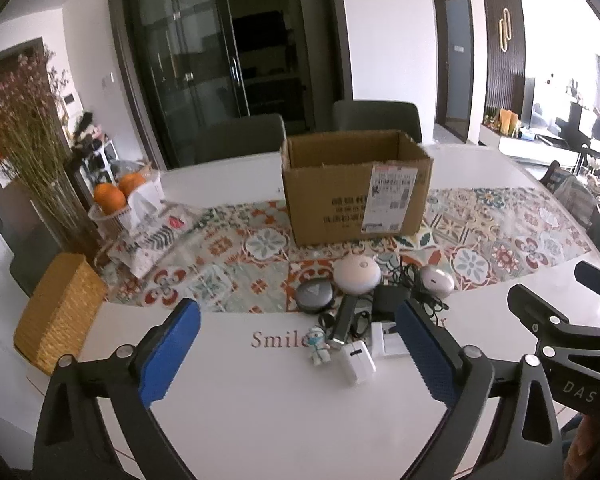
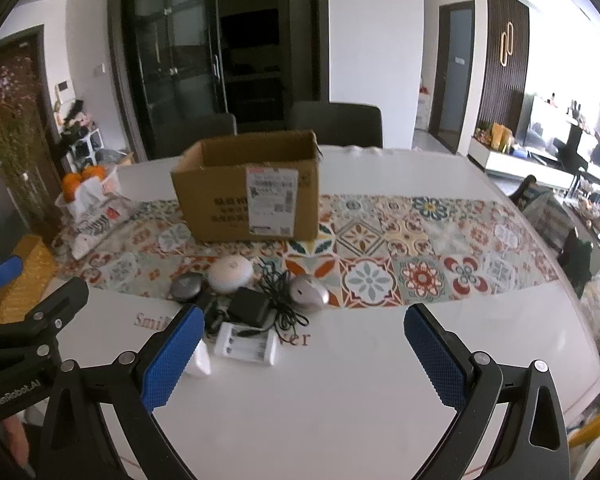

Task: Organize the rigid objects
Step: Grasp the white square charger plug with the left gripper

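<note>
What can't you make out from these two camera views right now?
- Inside of the cardboard box: hidden in both views by its front wall.
- Lettering on the table: left wrist view shows only "Smile", the toy figurine and other gadgets cover the rest.
- White charger: right wrist view, partly behind the right gripper's fingers.
- Box label text: too small.

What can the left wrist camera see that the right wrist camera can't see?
Only the left wrist view shows the little astronaut figure and the black stick-shaped gadget beside it; in the right view a blue finger covers that spot.

Only the right wrist view shows the white battery charger whole, with its slots.

Both show the cardboard box, the white round puck, the black adapter with its tangled cord, and both sets of jaws wide open and empty.
</note>
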Demonstrator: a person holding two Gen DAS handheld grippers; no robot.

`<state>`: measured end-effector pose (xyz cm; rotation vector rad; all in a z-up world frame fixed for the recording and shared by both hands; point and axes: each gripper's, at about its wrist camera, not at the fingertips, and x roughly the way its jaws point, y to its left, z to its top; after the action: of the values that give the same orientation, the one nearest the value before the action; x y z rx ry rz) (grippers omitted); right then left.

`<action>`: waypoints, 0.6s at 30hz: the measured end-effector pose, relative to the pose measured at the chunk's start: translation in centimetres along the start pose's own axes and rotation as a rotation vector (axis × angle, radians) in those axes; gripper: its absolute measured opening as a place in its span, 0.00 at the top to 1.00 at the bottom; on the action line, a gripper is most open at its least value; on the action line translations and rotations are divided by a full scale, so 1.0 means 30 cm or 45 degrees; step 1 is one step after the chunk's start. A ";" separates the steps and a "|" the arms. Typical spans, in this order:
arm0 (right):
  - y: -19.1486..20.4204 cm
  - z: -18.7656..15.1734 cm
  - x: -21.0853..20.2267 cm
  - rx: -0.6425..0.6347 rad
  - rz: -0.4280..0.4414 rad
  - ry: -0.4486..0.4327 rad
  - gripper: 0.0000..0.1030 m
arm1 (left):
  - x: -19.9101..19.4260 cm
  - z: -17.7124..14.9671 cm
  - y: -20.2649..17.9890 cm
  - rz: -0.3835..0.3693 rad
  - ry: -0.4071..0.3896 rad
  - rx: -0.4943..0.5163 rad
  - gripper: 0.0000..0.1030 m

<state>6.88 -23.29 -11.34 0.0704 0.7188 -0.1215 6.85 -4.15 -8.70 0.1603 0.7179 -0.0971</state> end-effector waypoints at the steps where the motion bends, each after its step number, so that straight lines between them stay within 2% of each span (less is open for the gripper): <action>1: -0.005 -0.007 0.022 0.007 -0.006 0.015 0.02 | 0.018 -0.005 -0.005 0.001 0.018 0.000 0.05; 8: -0.041 -0.071 0.158 0.051 -0.002 0.133 0.02 | 0.154 -0.059 -0.048 -0.006 0.153 -0.008 0.11; 13: -0.060 -0.114 0.236 0.065 0.013 0.199 0.02 | 0.230 -0.101 -0.076 -0.005 0.208 -0.023 0.15; 18: -0.068 -0.158 0.300 0.040 0.025 0.246 0.02 | 0.302 -0.146 -0.096 -0.011 0.261 -0.063 0.25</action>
<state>10.23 -25.60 -20.89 0.1202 0.9088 -0.1076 10.40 -6.51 -18.27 0.1208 0.9245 -0.0714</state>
